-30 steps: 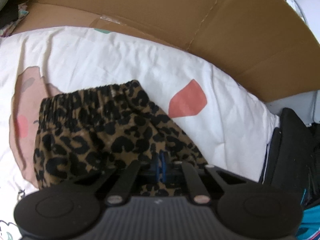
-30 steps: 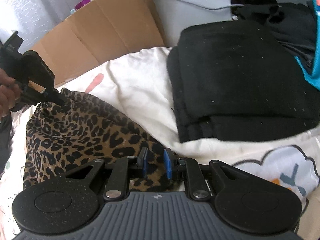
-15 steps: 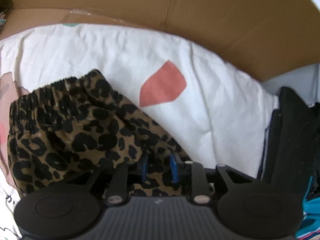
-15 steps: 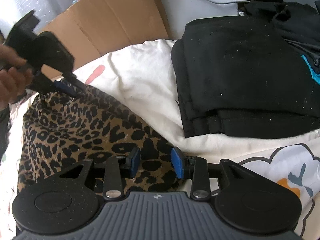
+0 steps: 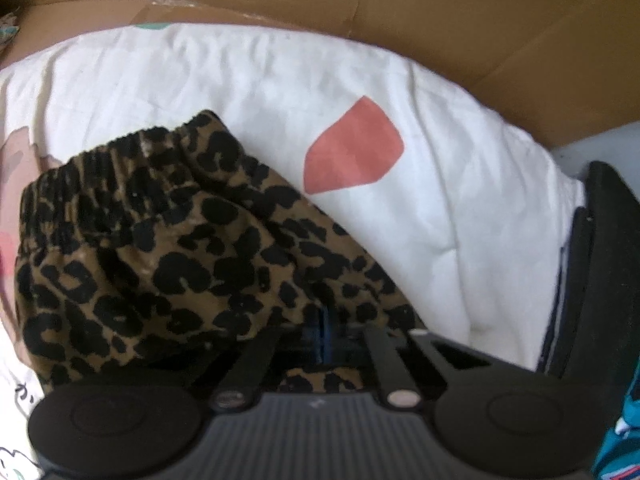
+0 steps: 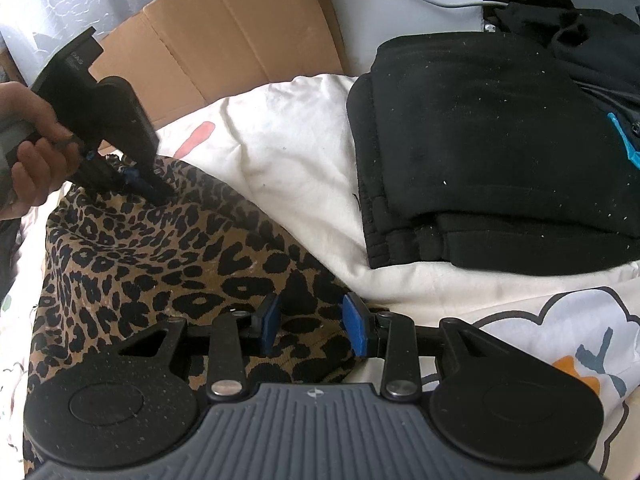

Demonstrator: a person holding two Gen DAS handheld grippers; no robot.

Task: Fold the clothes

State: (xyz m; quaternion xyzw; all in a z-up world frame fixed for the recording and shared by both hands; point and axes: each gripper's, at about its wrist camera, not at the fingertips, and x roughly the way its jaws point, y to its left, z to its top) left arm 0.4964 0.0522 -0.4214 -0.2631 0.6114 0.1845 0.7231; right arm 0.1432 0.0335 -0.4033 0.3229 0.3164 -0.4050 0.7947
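Note:
A leopard-print garment [image 5: 168, 264] with an elastic waistband lies folded on a white printed bedsheet [image 5: 280, 96]. It also shows in the right wrist view [image 6: 160, 256]. My left gripper [image 5: 322, 334] is shut on a fold of the leopard fabric at its right edge. It shows from outside in the right wrist view [image 6: 140, 184], held by a hand at the garment's far corner. My right gripper [image 6: 312, 324] is open, its blue pads [image 6: 356, 326] apart over the garment's near edge, holding nothing.
A stack of folded black clothes [image 6: 492, 152] lies to the right on the bedsheet [image 6: 288, 128]. A brown cardboard sheet [image 5: 440, 12] stands along the far side of the bed. It shows in the right wrist view too [image 6: 224, 40]. A teal garment [image 5: 620, 440] lies at the right edge.
My right gripper has opened and let go of the leopard fabric. My left gripper opened half a second ago and has shut again on the fabric further along the edge.

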